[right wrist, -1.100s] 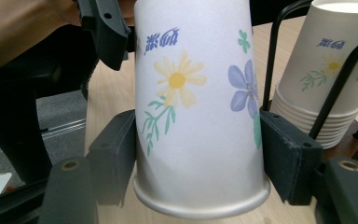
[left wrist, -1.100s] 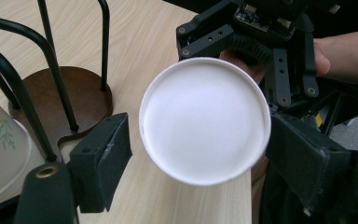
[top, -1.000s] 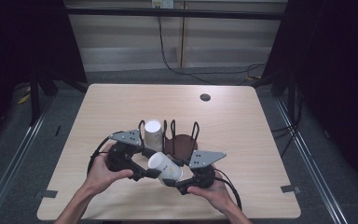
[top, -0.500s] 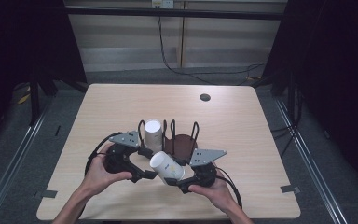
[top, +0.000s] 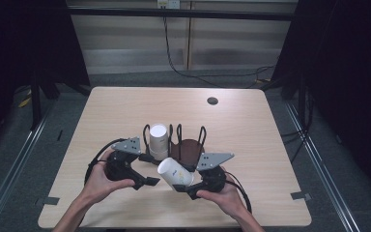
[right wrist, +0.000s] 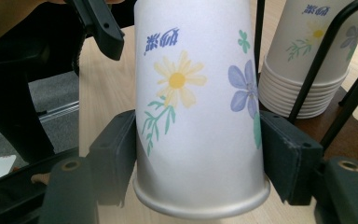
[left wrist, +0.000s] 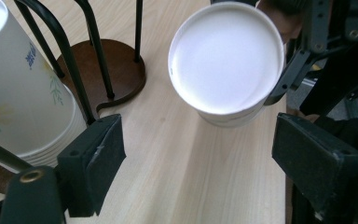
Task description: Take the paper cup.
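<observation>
A white paper cup (right wrist: 196,93) printed with flowers lies tilted between the jaws of my right gripper (right wrist: 196,154), which is shut on it near its rim. In the high view the cup (top: 174,173) hangs just above the table in the right gripper (top: 182,182). Its closed bottom (left wrist: 226,60) faces my left gripper (left wrist: 200,140). That gripper's jaws have just been opening and stand wide with nothing between them. In the high view the left gripper (top: 149,170) sits just left of the cup.
A stack of the same cups (top: 158,140) stands upside down in a black wire holder on a round brown base (top: 189,149), just behind both grippers. A small dark disc (top: 212,101) lies at the table's far right.
The left gripper's jaws have spread wider and it has drawn slightly away from the cup's bottom. The right gripper and its cup have stayed put.
</observation>
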A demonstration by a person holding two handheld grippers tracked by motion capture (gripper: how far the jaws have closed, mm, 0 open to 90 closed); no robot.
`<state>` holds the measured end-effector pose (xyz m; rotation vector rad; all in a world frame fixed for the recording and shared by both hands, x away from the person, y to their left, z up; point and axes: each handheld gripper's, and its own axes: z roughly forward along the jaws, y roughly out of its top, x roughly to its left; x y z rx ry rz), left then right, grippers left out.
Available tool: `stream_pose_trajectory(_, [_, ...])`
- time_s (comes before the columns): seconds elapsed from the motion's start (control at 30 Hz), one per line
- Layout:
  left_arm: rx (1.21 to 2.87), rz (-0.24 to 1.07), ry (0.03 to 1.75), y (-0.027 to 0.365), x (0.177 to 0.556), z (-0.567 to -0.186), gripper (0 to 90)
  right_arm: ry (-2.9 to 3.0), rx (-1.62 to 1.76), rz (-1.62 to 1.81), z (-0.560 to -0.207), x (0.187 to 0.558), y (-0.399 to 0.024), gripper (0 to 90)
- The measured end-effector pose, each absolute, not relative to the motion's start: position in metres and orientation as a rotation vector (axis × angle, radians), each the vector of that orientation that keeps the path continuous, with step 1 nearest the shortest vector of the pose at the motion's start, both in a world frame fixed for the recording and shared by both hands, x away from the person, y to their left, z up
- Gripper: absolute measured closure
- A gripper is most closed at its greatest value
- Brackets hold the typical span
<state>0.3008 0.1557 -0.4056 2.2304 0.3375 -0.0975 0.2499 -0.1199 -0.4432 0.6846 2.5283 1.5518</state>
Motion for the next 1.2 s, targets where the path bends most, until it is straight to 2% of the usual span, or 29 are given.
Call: stream_pose_trajectory(1.2, [2.317,-0.059,0.290,0.150,0.296,-0.413,17.6,2.728,0.623,1.242,-0.428,0.260,-0.120,32.4])
